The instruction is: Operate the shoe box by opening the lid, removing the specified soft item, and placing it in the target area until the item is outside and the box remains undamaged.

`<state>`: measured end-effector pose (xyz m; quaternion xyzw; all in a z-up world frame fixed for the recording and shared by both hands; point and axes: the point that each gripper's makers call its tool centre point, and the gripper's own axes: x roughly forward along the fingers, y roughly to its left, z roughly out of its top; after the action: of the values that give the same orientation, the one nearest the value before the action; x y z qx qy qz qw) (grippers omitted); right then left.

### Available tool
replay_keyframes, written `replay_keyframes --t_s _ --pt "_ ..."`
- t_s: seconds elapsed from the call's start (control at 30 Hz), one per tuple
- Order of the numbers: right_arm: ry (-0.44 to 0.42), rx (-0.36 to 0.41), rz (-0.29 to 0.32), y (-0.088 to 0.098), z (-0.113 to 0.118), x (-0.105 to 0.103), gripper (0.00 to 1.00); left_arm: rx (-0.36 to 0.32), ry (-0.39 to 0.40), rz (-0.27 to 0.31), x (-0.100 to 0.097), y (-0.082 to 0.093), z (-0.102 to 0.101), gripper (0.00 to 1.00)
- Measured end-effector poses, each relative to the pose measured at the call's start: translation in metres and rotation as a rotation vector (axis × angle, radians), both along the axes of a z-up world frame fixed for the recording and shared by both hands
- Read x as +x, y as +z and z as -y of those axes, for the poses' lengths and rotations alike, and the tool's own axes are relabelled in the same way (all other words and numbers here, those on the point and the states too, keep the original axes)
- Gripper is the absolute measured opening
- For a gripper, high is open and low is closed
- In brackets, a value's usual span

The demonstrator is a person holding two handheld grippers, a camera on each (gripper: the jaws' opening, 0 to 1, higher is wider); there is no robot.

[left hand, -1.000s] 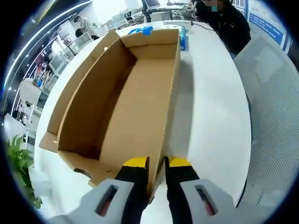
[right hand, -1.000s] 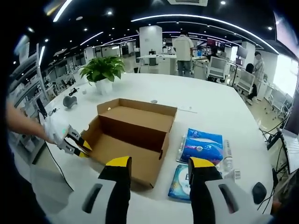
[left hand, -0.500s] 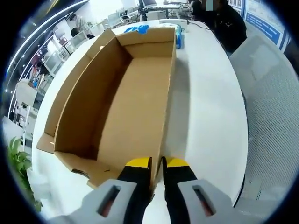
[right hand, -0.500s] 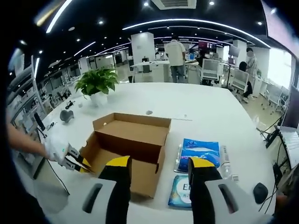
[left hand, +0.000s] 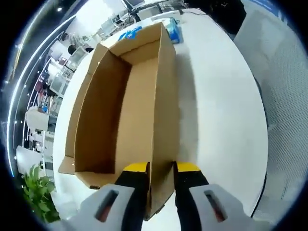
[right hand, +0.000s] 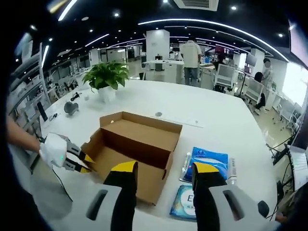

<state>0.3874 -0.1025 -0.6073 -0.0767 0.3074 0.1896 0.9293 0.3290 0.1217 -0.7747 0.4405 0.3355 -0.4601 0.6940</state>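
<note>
In the left gripper view, the left gripper [left hand: 161,168] is seen closed on the near end of one long wall of the shoe box [left hand: 130,110], one yellow-tipped jaw inside the wall and one outside it. Ahead of the fingers the brown cardboard interior runs away bare, and beyond the far end wall blue packets [left hand: 172,30] lie on the white table [left hand: 216,115]. In the right gripper view, the right gripper [right hand: 163,169] is held with its jaws spread apart and nothing between them, above the table. Just beyond its fingers the open box is seen, with its flap raised at the far side (the lid cannot be told apart from the box itself). To the left of the fingers the other gripper is seen clamped on the box's end. To the right of the fingers the blue packets lie just beside the box. Farther off, a potted plant [right hand: 107,77] stands on the table, and people [right hand: 194,55] are seen among desks.
</note>
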Motion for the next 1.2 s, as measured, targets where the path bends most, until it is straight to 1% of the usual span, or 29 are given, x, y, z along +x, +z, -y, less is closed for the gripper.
replay_keyframes --t_s 0.03,0.07,0.13,0.17,0.23,0.27,0.3,0.33,0.37,0.43,0.47,0.5,0.53,0.57,0.6,0.63,0.7,0.8,0.83,0.87,0.9,0.93,0.97,1.0,1.03,1.1,1.2 --pt "0.000 0.000 -0.002 -0.001 0.000 0.000 0.43 -0.026 0.015 -0.011 0.001 0.001 0.004 0.21" --pt "0.001 0.000 -0.004 -0.001 0.000 0.000 0.43 -0.039 0.020 -0.011 0.003 0.001 0.006 0.23" --pt "0.006 -0.007 -0.008 -0.002 0.001 0.001 0.43 -0.042 0.041 -0.062 0.000 -0.006 0.006 0.23" --pt "0.013 -0.016 -0.009 -0.003 0.001 0.001 0.43 -0.042 0.055 -0.066 0.001 -0.009 0.005 0.23" --pt "0.016 -0.037 -0.005 -0.002 0.005 0.006 0.43 -0.011 0.086 -0.089 0.000 -0.017 -0.003 0.17" --pt "0.014 -0.037 -0.004 0.001 0.007 0.011 0.43 -0.008 0.077 -0.075 0.001 -0.019 -0.004 0.16" --pt "0.013 -0.036 -0.004 0.001 0.007 0.012 0.43 -0.010 0.076 -0.076 0.001 -0.020 -0.004 0.15" --pt "0.005 -0.020 0.014 0.006 0.007 0.018 0.43 -0.019 0.072 -0.091 -0.002 -0.021 -0.004 0.15" --pt "0.003 -0.006 0.076 0.016 0.007 0.030 0.42 -0.026 0.073 -0.088 -0.001 -0.021 -0.004 0.14" --pt "-0.020 -0.002 0.056 0.016 0.009 0.038 0.40 -0.023 0.057 -0.097 -0.002 -0.023 -0.003 0.13" --pt "-0.039 0.013 0.030 0.014 0.010 0.041 0.40 -0.022 0.050 -0.097 -0.003 -0.024 -0.002 0.13" --pt "-0.060 0.042 0.004 0.012 0.010 0.044 0.40 -0.017 0.040 -0.097 -0.003 -0.026 -0.002 0.12" --pt "-0.119 0.150 0.001 0.017 0.006 0.051 0.40 0.003 0.013 -0.096 -0.004 -0.029 -0.003 0.12" --pt "-0.159 0.252 0.008 0.024 0.002 0.058 0.40 0.028 0.010 -0.095 -0.004 -0.032 -0.005 0.12" --pt "-0.185 0.282 0.000 0.027 0.002 0.060 0.41 0.025 0.011 -0.096 -0.005 -0.032 -0.004 0.11" --pt "-0.204 0.292 0.002 0.029 0.004 0.063 0.42 0.020 0.009 -0.100 -0.005 -0.031 -0.004 0.10" --pt "-0.243 0.297 0.000 0.028 0.008 0.069 0.44 0.017 0.011 -0.105 -0.006 -0.031 -0.004 0.10" --pt "-0.251 0.271 -0.018 0.023 0.012 0.074 0.44 0.012 0.006 -0.104 -0.005 -0.033 -0.003 0.11" --pt "-0.253 0.255 -0.024 0.021 0.010 0.074 0.44 0.013 0.018 -0.108 -0.004 -0.035 -0.003 0.11" --pt "-0.241 0.243 -0.028 0.019 0.008 0.075 0.44 -0.003 0.066 -0.152 -0.008 -0.040 -0.004 0.10" --pt "-0.237 0.237 -0.029 0.019 0.007 0.076 0.44 -0.017 0.102 -0.181 -0.009 -0.043 -0.004 0.08" --pt "-0.229 0.227 -0.029 0.019 0.006 0.077 0.44 -0.062 0.084 -0.191 -0.009 -0.041 0.002 0.08" --pt "-0.211 0.213 -0.027 0.019 0.003 0.078 0.44 -0.026 0.084 -0.172 -0.006 -0.040 -0.003 0.08" --pt "-0.197 0.188 -0.025 0.018 0.003 0.079 0.44 -0.023 0.076 -0.167 -0.007 -0.041 -0.003 0.08" --pt "-0.195 0.178 -0.024 0.017 0.003 0.080 0.43 -0.024 0.046 -0.152 -0.008 -0.041 -0.002 0.08" --pt "-0.184 0.168 -0.026 0.016 0.001 0.083 0.42 -0.035 0.022 -0.151 -0.008 -0.041 -0.002 0.08" --pt "-0.171 0.152 -0.040 0.013 0.000 0.085 0.42 -0.036 0.009 -0.150 -0.008 -0.041 -0.001 0.08"
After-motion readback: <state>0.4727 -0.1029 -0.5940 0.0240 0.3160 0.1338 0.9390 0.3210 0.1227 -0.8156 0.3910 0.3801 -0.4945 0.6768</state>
